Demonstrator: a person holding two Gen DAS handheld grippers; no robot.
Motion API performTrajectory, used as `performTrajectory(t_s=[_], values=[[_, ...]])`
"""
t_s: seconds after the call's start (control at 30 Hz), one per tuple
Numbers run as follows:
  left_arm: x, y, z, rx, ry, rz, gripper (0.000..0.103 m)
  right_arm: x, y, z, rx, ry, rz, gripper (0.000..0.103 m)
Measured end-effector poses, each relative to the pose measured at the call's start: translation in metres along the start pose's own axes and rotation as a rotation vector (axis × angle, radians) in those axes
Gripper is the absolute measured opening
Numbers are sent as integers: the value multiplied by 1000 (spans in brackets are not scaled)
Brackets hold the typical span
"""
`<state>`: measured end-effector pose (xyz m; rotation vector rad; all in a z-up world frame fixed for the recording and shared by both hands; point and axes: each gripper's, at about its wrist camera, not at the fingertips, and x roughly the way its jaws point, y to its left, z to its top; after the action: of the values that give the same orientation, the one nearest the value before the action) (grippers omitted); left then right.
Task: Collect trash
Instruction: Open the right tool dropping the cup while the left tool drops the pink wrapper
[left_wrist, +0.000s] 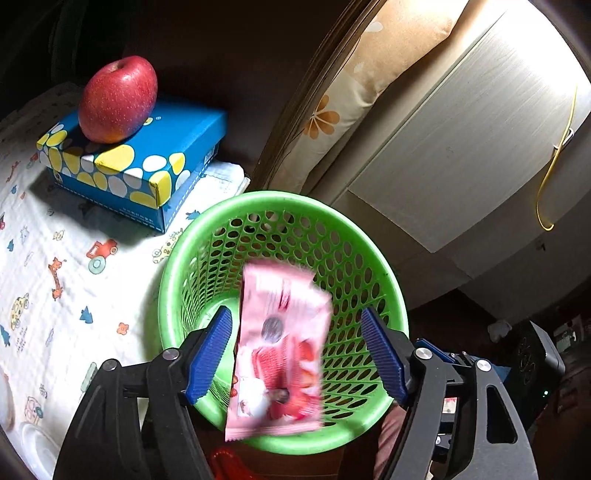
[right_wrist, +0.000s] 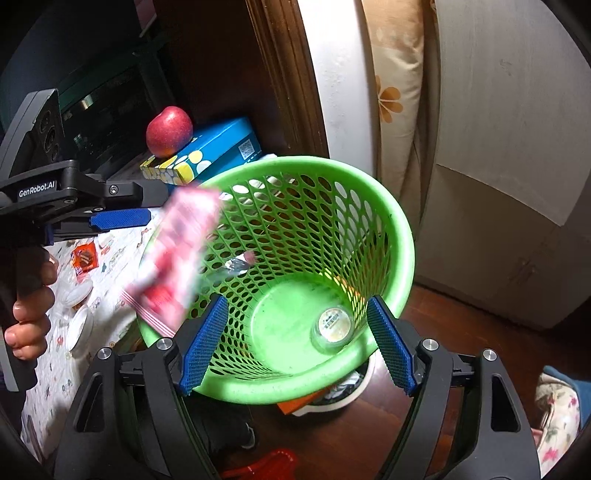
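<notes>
green perforated basket (left_wrist: 280, 206), pink wrapper (left_wrist: 280, 350), red apple (left_wrist: 118, 99), blue spotted box (left_wrist: 147, 162)

Pink wrapper (left_wrist: 279, 350) motion-blurred, print unreadable; left gripper (right_wrist: 122, 218) partly cut off.

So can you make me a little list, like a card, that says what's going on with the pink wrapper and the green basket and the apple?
pink wrapper: blurred, loose between the open fingers of the left gripper, over the basket mouth
green basket: perforated, beside the table's edge
inside basket: round lidded cup at the bottom, crumpled silver scrap on the wall
right gripper: open, holding nothing, at the basket rim
apple: red, on the blue tissue box
tablecloth: white with cartoon prints
</notes>
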<state>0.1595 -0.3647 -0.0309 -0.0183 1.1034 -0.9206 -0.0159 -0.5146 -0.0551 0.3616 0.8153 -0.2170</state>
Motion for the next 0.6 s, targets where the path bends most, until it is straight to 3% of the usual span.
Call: performTrajectory(t_s=[0.17, 0.6], values=[[-13, 9, -11, -8, -16, 38, 71, -2, 3, -1, 2, -5, 5, 77], [-87, 81, -51, -114, -125, 285, 71, 2, 55, -1, -54, -8, 70, 79]])
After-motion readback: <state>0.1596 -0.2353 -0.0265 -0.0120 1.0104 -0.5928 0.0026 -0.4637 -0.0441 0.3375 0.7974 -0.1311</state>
